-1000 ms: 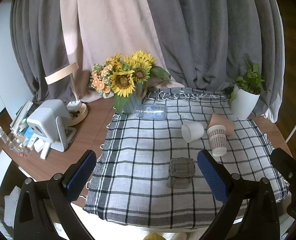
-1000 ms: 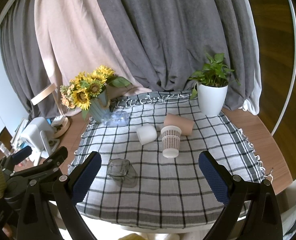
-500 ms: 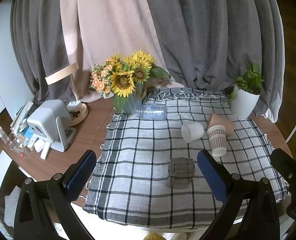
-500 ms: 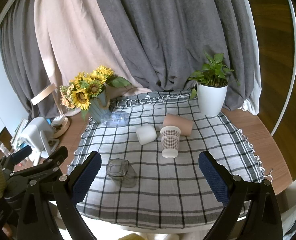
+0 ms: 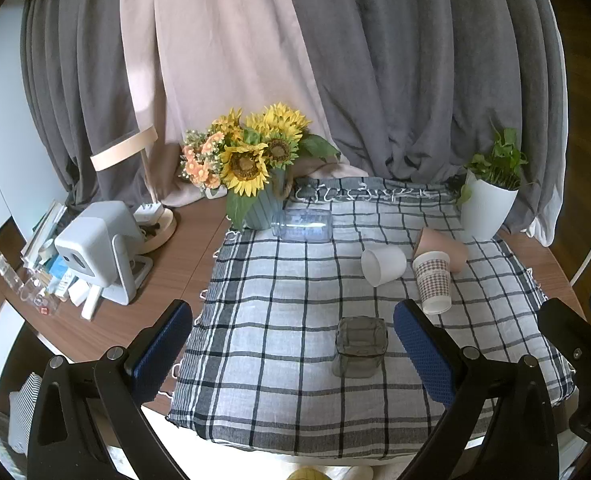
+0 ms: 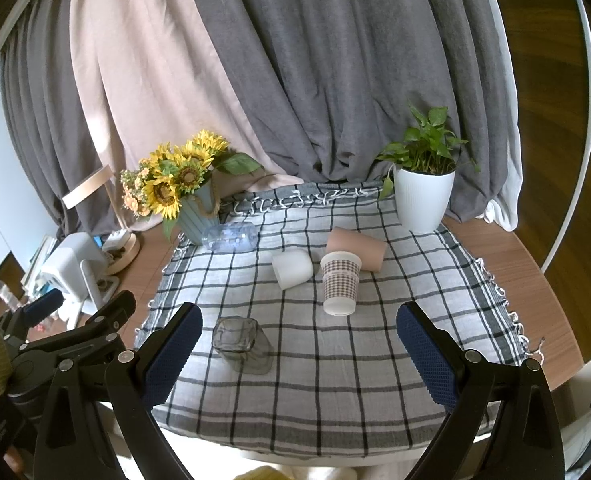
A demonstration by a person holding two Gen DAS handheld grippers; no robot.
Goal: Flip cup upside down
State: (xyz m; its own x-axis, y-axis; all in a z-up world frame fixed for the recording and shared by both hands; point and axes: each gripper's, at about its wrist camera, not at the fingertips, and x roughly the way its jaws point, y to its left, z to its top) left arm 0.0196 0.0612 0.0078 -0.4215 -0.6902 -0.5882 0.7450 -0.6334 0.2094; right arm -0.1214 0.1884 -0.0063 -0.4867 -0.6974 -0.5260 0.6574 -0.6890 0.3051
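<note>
Both grippers are wide open and hold nothing: the left gripper [image 5: 291, 344] and the right gripper [image 6: 299, 344]. The smoky square glass cup [image 5: 360, 346] stands on the checked cloth [image 5: 271, 312], at 12 o'clock. It could slip. The brown-checked paper cup [image 6: 340, 287] stands near and could get bumped.

Black hand-held gripper [image 5: 291, 344] frames, silver screws, blue textured fingers [image 6: 173, 354].
</note>
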